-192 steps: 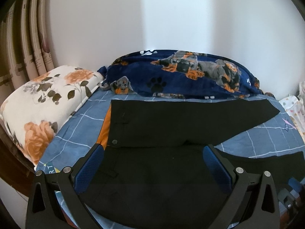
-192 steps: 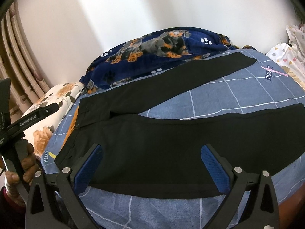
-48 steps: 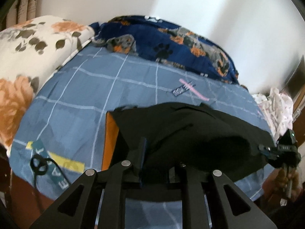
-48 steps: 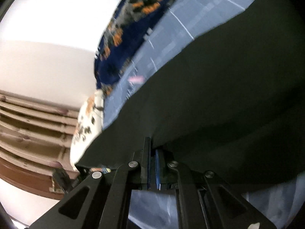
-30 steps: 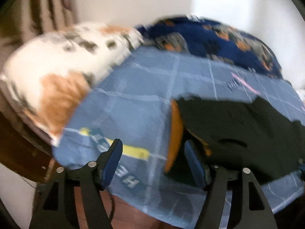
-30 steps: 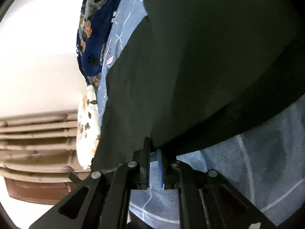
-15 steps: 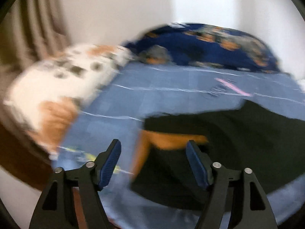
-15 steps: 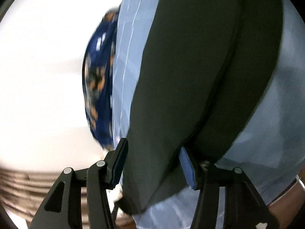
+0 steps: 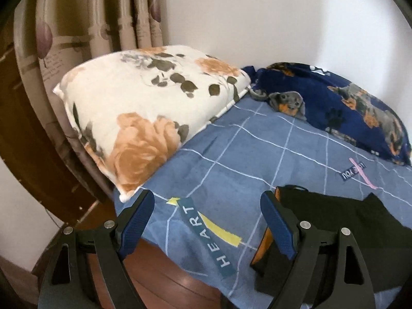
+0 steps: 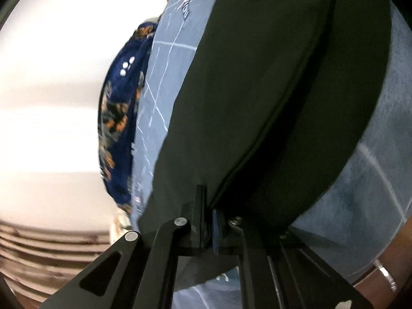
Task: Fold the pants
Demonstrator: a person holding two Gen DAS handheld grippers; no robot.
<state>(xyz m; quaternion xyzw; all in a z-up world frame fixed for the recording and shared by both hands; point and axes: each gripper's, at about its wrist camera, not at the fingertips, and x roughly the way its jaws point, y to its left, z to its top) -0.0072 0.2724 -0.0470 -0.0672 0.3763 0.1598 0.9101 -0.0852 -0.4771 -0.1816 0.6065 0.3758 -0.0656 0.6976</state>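
Your left gripper (image 9: pixel 208 221) stands wide, holding nothing, over the blue bedsheet (image 9: pixel 257 154). Your right gripper (image 10: pixel 208 221) pinches the black pants' (image 10: pixel 257 90) edge. Its pads are hidden by cloth; the pants' far end is cut off.

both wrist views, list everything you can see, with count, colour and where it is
pants: one, black with orange lining at the waist, lying on the near right of the bed, one edge clamped in the right gripper
bedsheet: one, blue with a white grid and a HEART label, covering the bed
pillow: one, white with orange flowers, at the left end of the bed
blanket: one, navy with dog print, bunched along the wall
curtain: one, beige, behind the pillow
wall: white, at the back
left gripper: one, black with blue pads, open, beside the pants' waist
right gripper: one, black, shut on the pants
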